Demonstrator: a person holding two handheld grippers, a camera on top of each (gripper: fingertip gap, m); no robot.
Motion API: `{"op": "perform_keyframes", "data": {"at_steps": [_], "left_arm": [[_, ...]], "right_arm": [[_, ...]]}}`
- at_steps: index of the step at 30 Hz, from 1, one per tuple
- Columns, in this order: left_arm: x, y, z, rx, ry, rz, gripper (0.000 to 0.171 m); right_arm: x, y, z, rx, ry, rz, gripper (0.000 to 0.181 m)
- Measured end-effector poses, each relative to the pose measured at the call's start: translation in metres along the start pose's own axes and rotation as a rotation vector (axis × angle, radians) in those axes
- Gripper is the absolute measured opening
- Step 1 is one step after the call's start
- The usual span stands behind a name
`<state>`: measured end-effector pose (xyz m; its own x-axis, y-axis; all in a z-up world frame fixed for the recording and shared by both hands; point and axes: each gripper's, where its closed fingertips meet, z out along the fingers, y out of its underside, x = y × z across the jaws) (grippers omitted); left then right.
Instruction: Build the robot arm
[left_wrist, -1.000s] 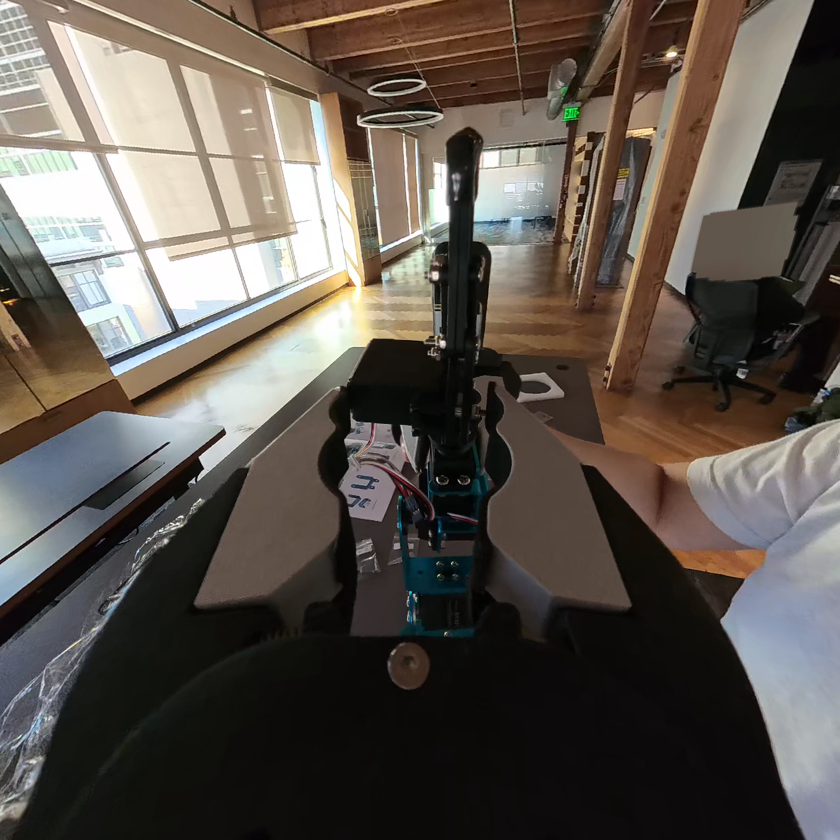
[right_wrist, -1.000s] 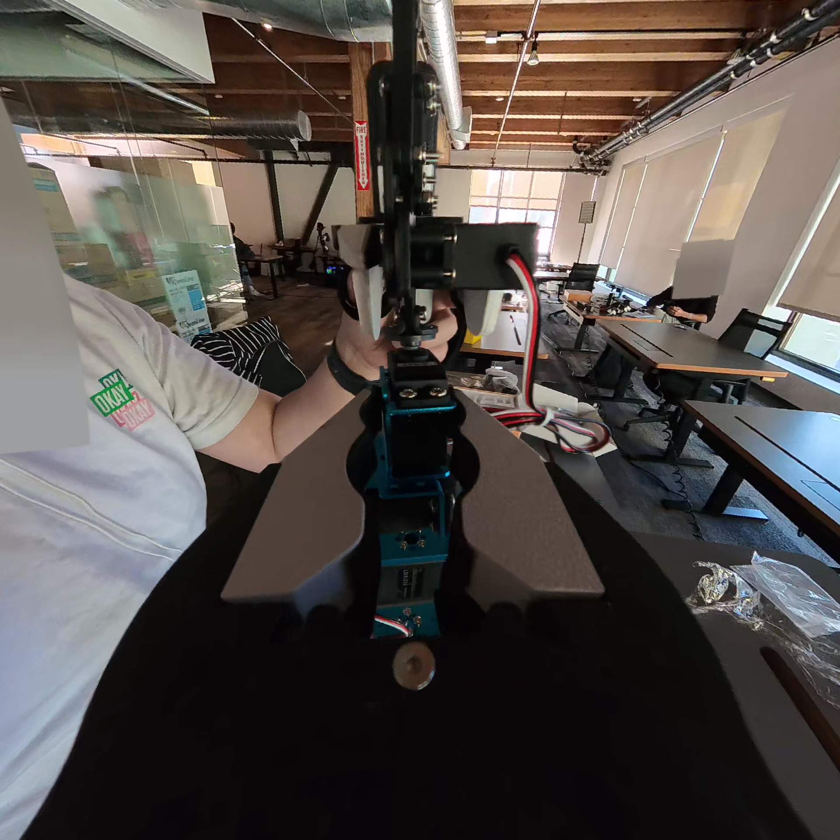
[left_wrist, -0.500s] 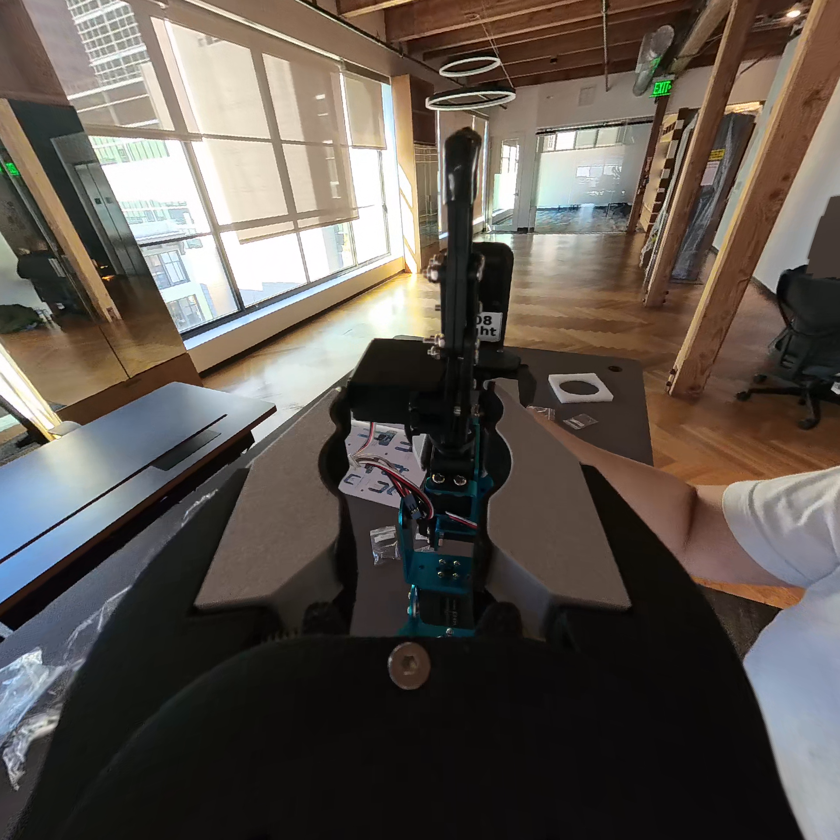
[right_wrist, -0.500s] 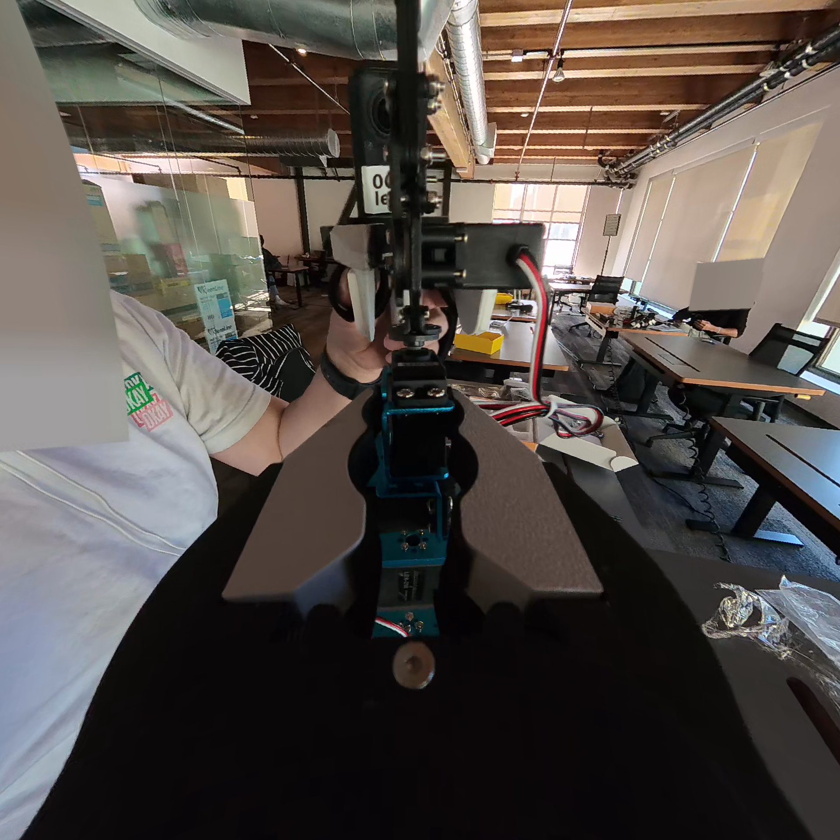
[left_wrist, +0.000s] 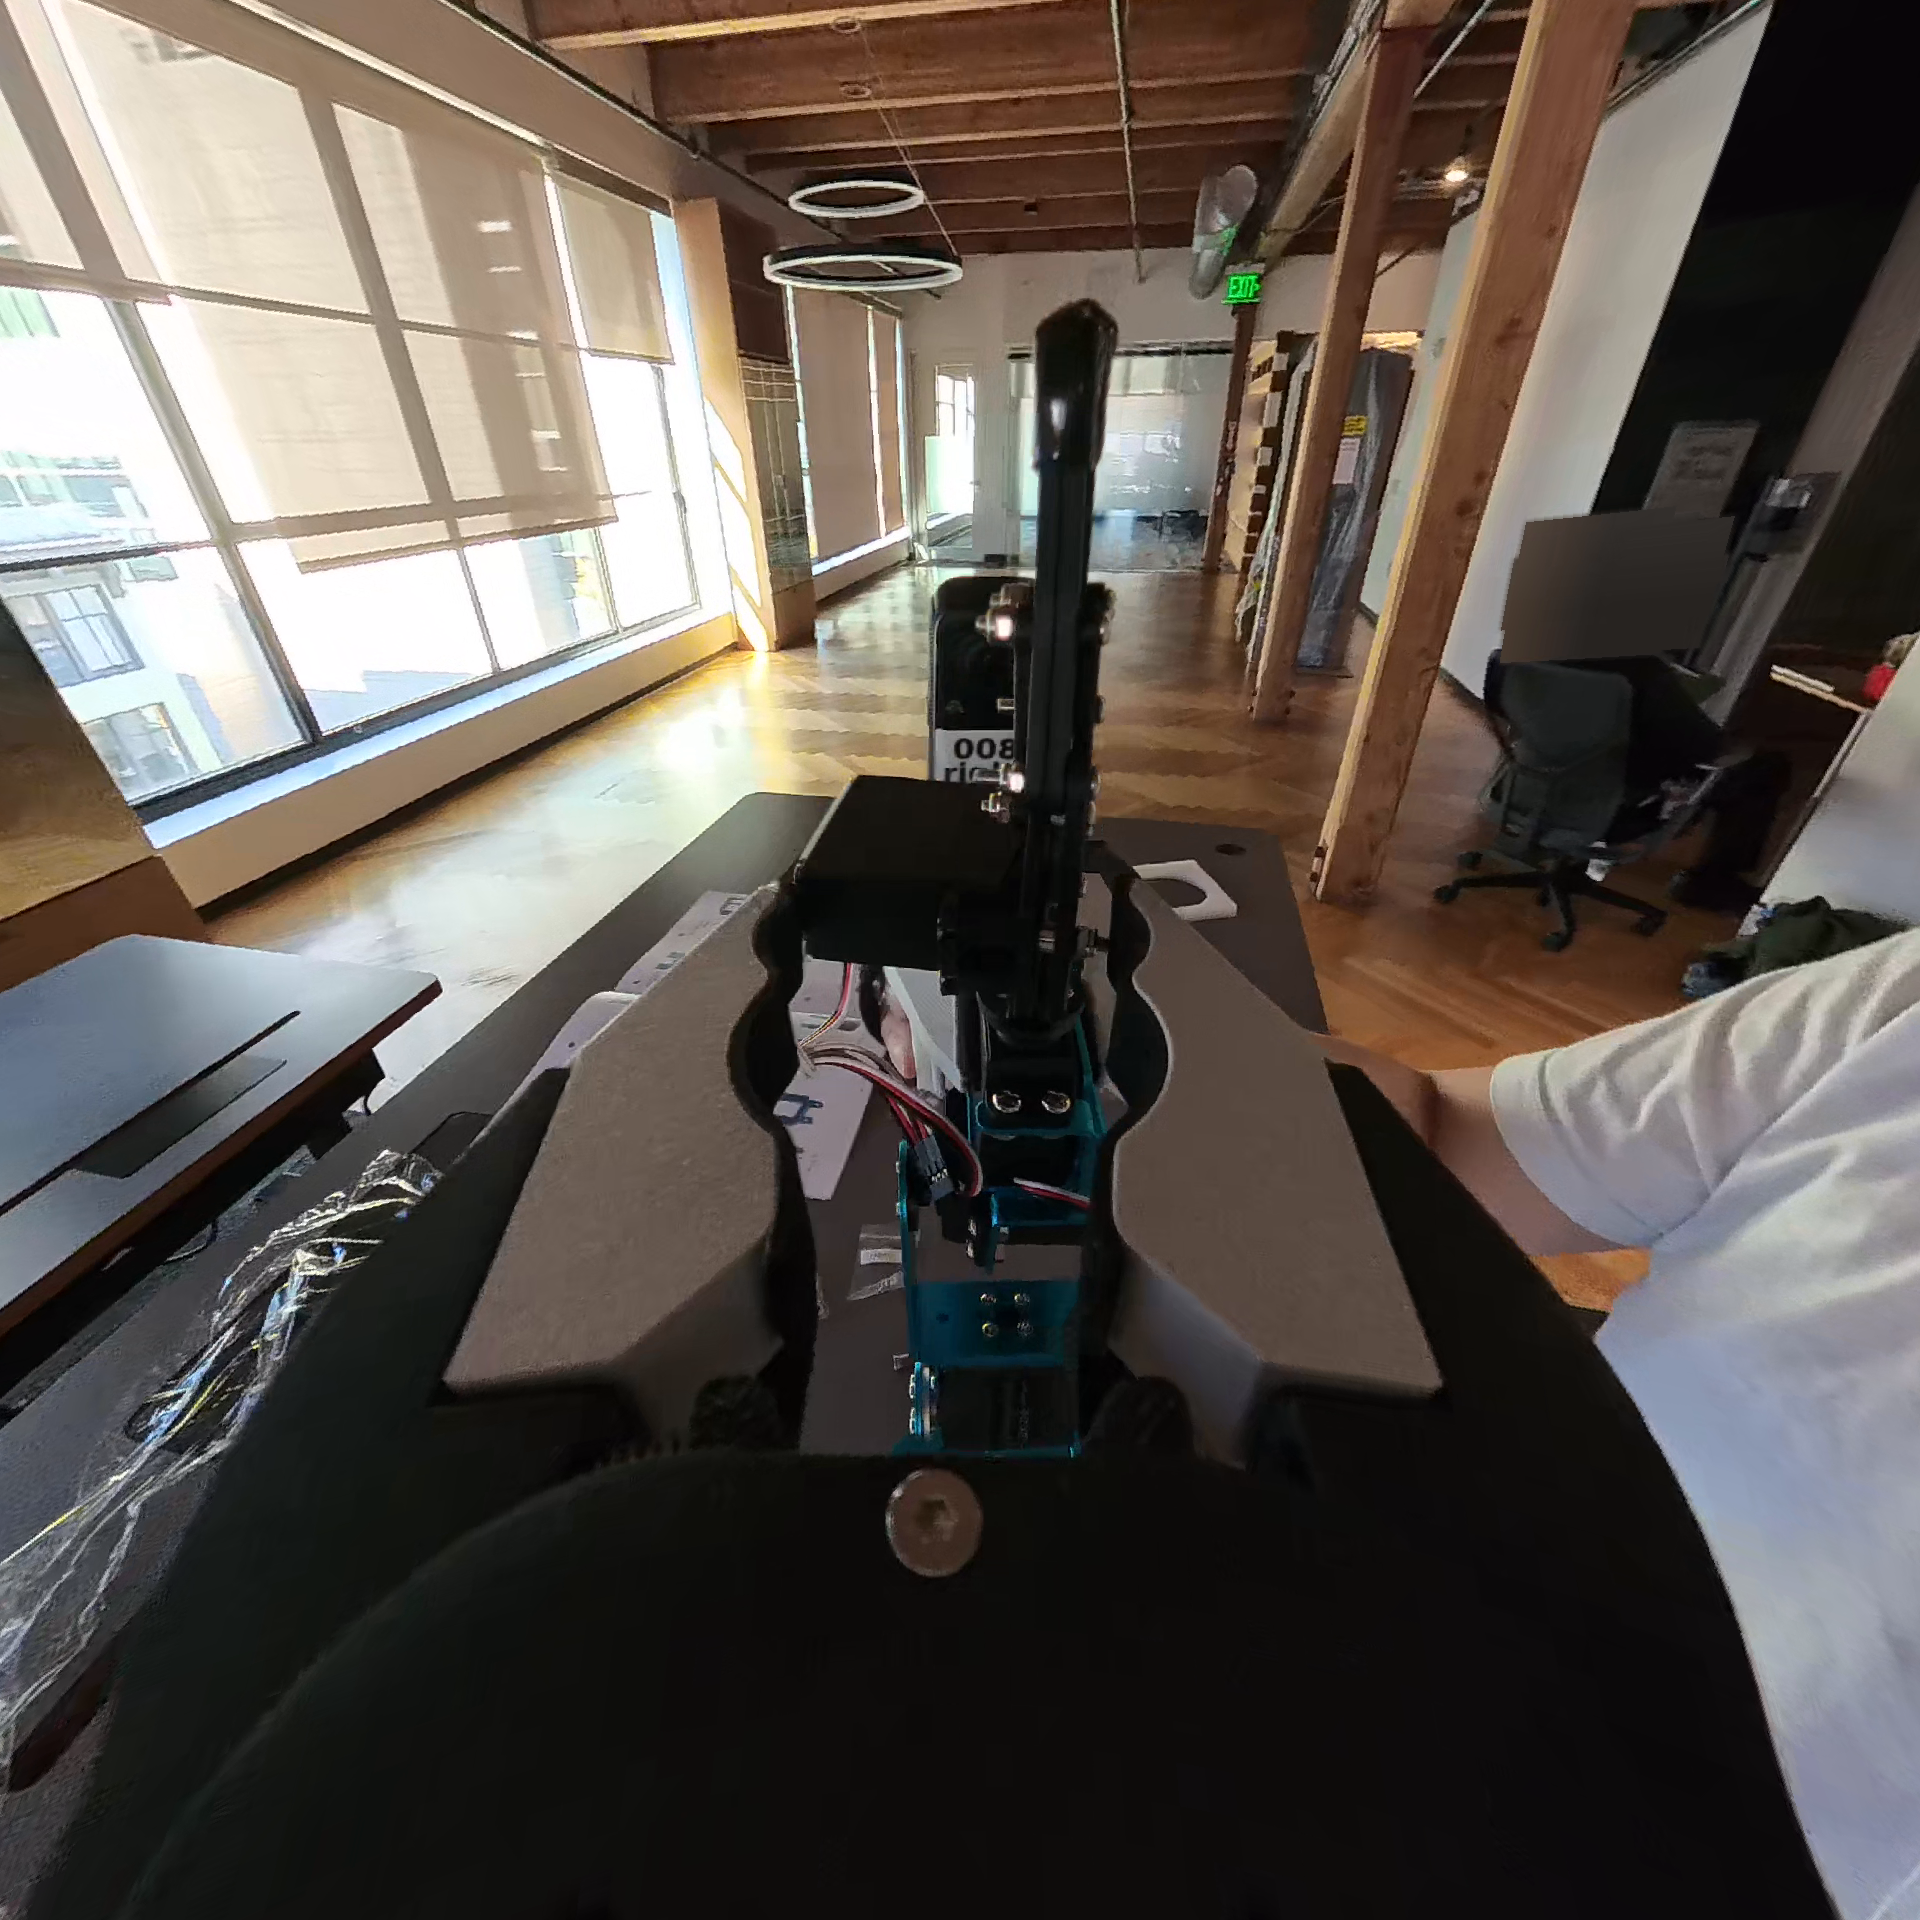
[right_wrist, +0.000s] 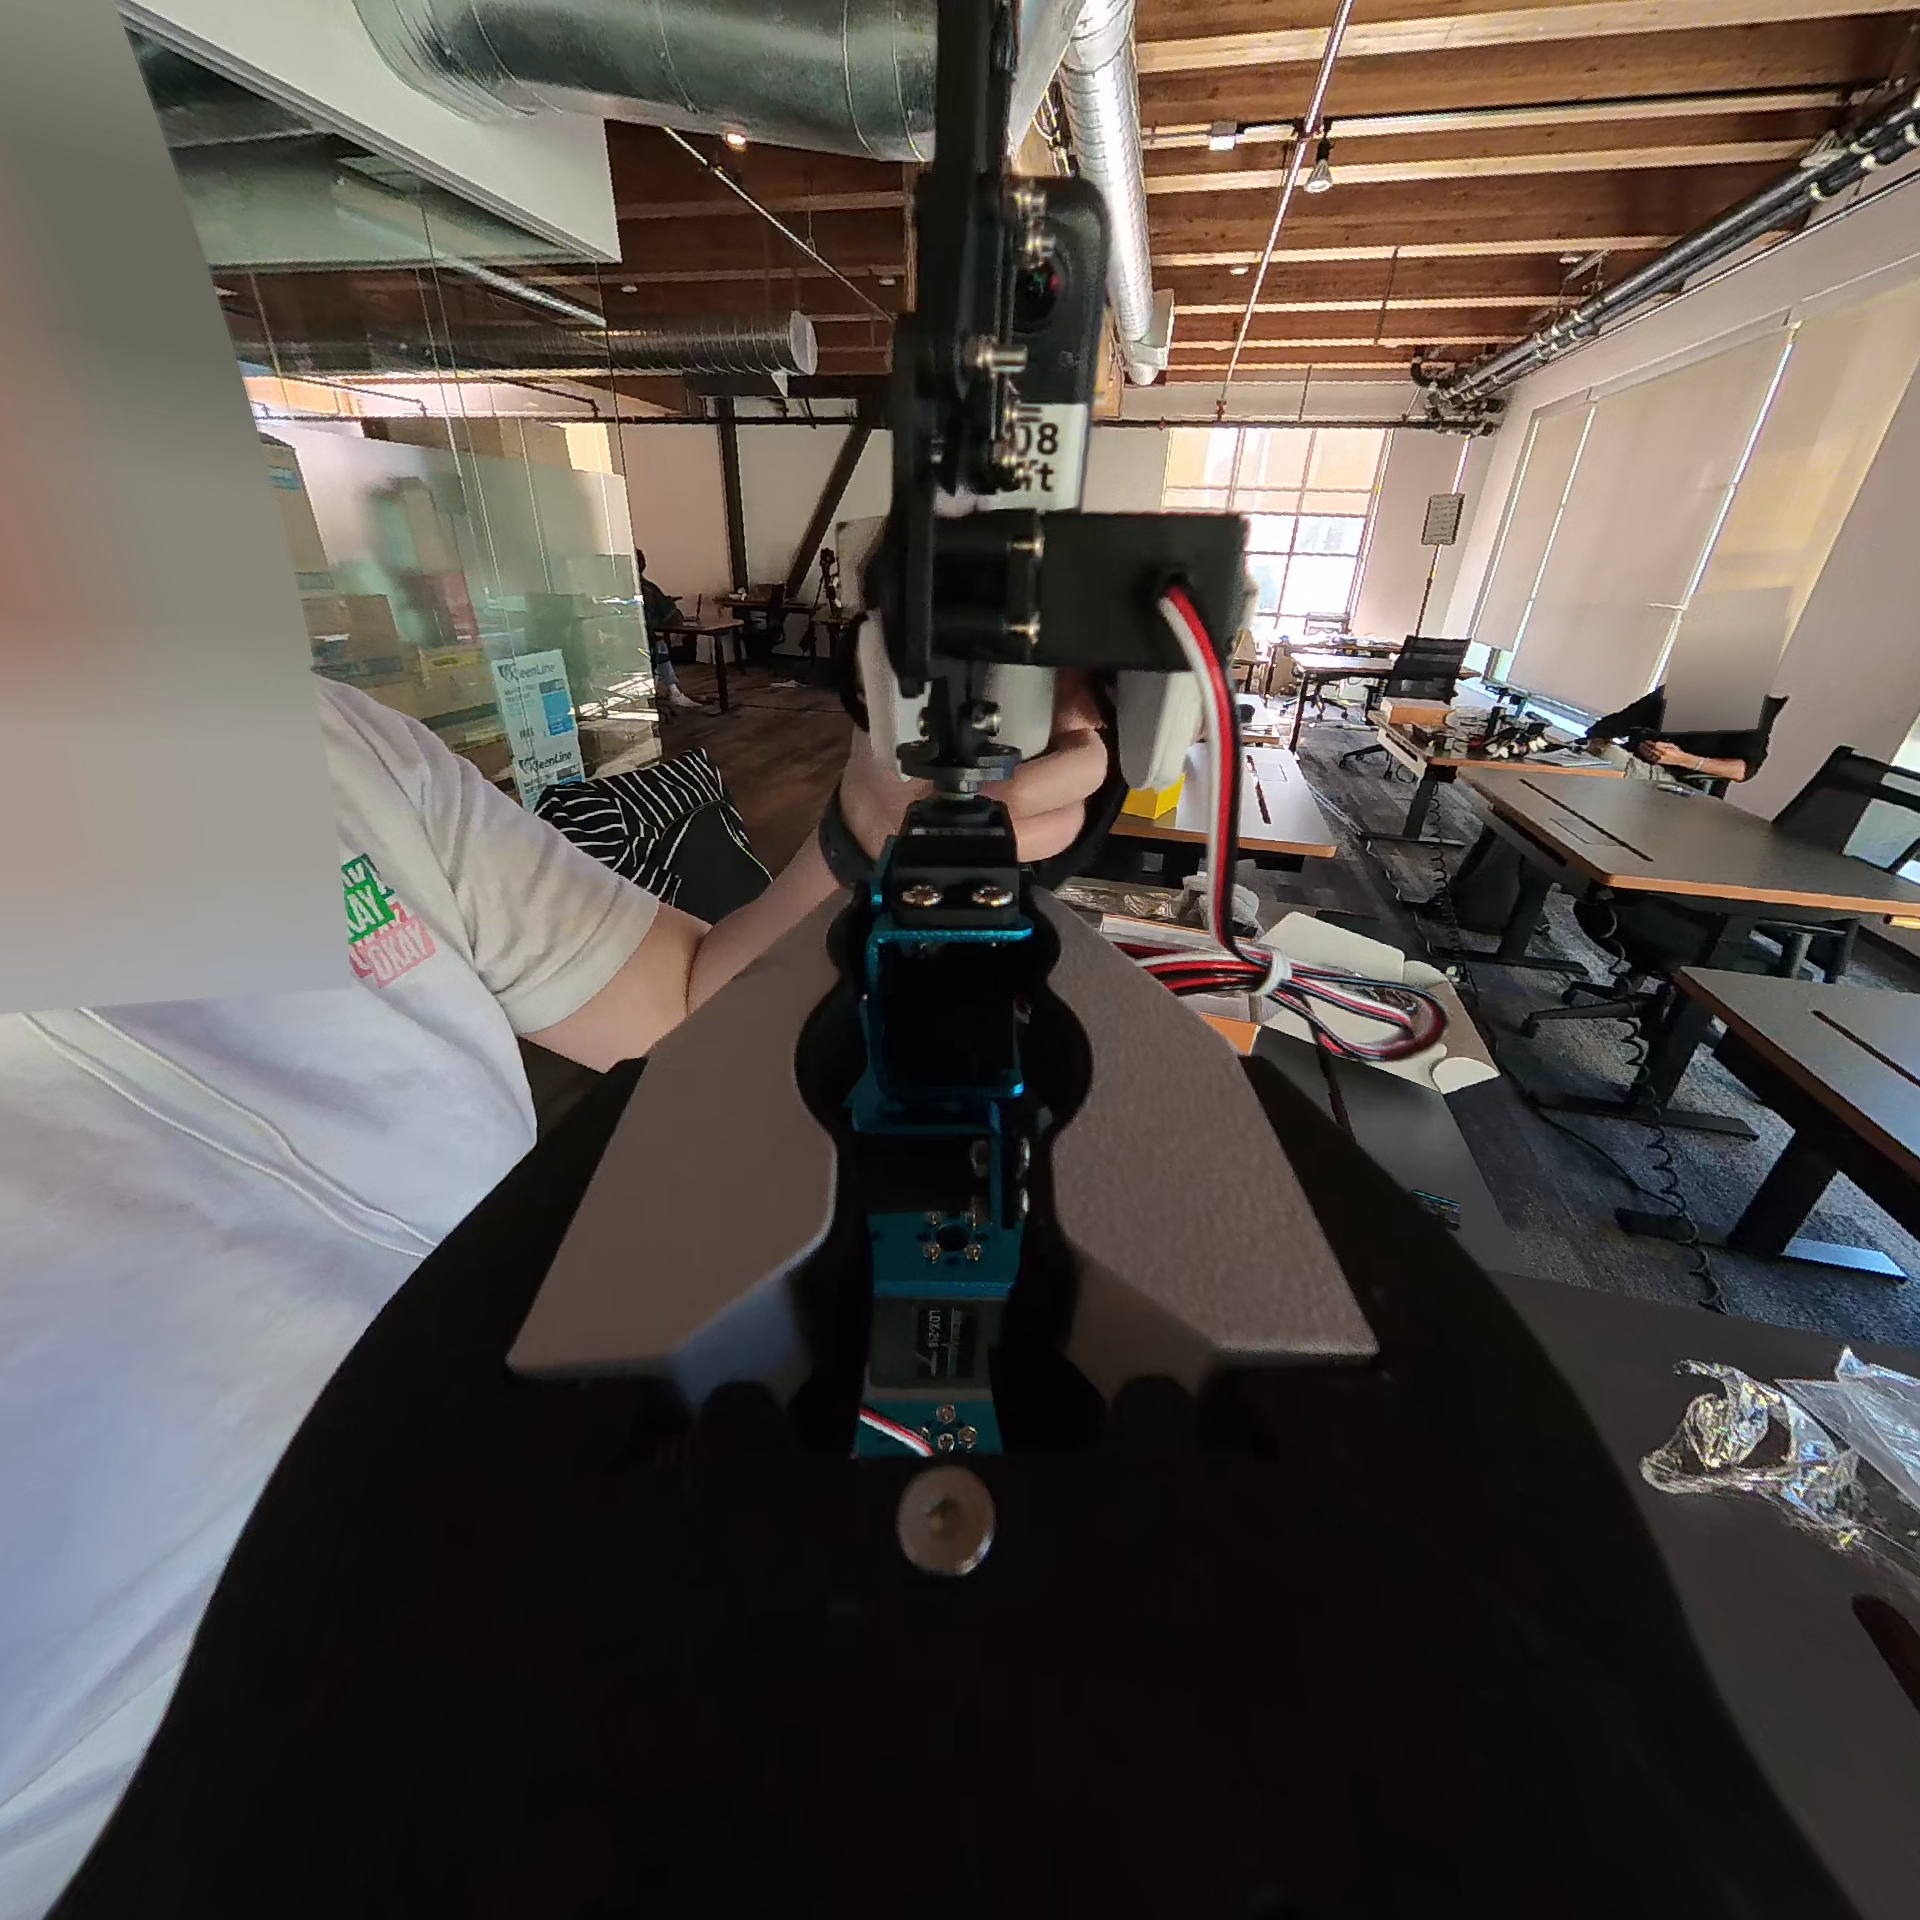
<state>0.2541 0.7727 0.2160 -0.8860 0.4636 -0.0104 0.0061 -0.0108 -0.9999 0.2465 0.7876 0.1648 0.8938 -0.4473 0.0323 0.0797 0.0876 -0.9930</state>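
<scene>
— What does the right tool (right_wrist: 940, 935) hold?

— A small servo arm (right_wrist: 935, 1049), made of blue metal brackets and black servo motors. The two grey fingers (right_wrist: 707, 1164) stand close against the blue bracket on both sides, so the tool is clamped on it. The black upper link goes straight up, out of the picture.

— And the left tool (left_wrist: 951, 935)?

— It faces the same servo arm (left_wrist: 987, 1320) from the opposite side. The bracket sits between its fingers (left_wrist: 1247, 1195). One finger seems to touch it, but on the other side a narrow strip of the table (left_wrist: 675, 904) shows through. I cannot tell if this tool really grips.

— Where is the servo arm, then?

— Between the two tools, upright, above the dark table. Its foot is hidden behind the tool bodies.

— What is around it?

— A bundle of red, white and black wires (right_wrist: 1299, 987) hangs from the upper servo. In the right wrist view a hand (right_wrist: 1039, 779) shows behind the arm. On the table lie crumpled clear plastic bags (left_wrist: 260, 1299), a white printed sheet (left_wrist: 831, 1122) under the wires and, farther off, a white foam square (left_wrist: 1195, 894).
</scene>
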Motion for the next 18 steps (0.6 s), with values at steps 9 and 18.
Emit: {"op": "perform_keyframes", "data": {"at_steps": [9, 18], "left_arm": [[0.0007, 0.0003, -0.0037, -0.013, -0.211, 0.02, 0.057], [0.0013, -0.0005, -0.0075, -0.006, -0.464, 0.067, 0.055]], "right_arm": [[0.0, 0.0, 0.0, 0.006, 0.019, -0.005, 0.024], [0.0012, 0.0, -0.0007, 0.01, 0.079, -0.025, 0.025]]}}
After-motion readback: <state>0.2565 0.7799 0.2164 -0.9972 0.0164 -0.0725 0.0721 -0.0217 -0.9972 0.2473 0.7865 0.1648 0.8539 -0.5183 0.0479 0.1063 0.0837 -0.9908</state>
